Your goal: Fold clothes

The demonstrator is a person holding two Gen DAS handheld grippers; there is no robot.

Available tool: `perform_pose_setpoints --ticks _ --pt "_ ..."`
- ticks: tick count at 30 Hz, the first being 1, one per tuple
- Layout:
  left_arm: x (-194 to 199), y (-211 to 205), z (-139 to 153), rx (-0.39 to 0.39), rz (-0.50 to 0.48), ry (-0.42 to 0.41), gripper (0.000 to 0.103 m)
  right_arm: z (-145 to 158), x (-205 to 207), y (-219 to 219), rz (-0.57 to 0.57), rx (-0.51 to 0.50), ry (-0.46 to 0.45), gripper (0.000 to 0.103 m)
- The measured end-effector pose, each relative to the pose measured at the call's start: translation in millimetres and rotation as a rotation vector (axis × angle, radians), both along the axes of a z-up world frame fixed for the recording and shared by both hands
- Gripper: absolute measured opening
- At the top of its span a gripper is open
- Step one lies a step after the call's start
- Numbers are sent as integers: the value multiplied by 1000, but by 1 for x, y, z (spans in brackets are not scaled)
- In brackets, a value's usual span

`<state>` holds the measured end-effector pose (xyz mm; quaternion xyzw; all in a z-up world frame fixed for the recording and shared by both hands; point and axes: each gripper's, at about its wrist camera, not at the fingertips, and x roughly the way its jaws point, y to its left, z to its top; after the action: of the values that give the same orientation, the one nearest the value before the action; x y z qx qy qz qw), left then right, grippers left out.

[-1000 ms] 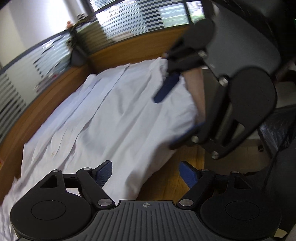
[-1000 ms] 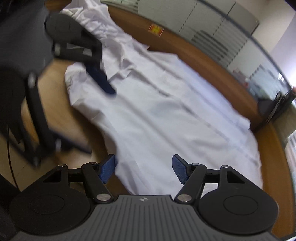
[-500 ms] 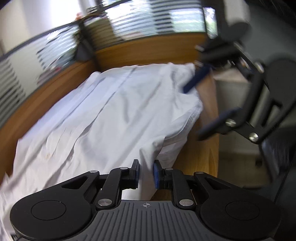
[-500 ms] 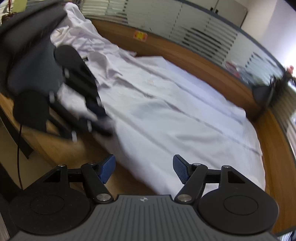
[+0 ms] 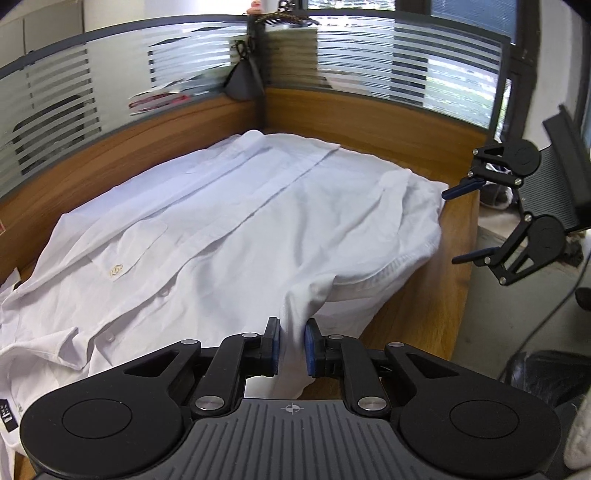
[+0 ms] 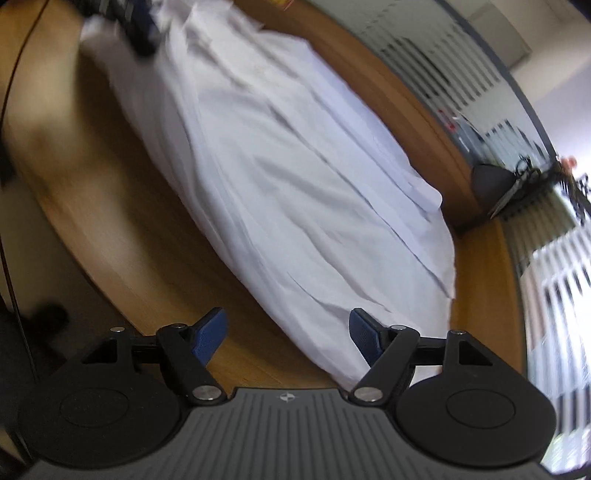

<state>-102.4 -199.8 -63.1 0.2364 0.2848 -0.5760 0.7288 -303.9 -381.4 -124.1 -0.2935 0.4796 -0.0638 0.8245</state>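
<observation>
In the left wrist view, a white shirt lies spread across a wooden desk, buttoned front up, with a small chest pocket on its left part. The left gripper sits at the near edge, its blue pads pinching a raised fold of the shirt's hem between them. At the far right, the right gripper hangs beyond the desk's right edge with its two fingers spread wide, just beside the shirt's far right corner and not touching it. Striped glass partitions stand behind the desk.

In the right wrist view, which is blurred, the shirt runs from the far left to the near right across the desk. The right gripper is spread open, empty, with the shirt's near end lying between and beneath its blue pads. The left gripper appears as a dark smear at the far left end of the shirt.
</observation>
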Motion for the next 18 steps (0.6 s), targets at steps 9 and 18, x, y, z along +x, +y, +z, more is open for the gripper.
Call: perform_pose_setpoints --ticks 9,18 --pt "3 -8 14 -2 214 39 15 -25 -9 -69 179 -75 114 73" --pt "-10 -12 18 40 347 59 15 -31 -17 -111 404 -54 185 17"
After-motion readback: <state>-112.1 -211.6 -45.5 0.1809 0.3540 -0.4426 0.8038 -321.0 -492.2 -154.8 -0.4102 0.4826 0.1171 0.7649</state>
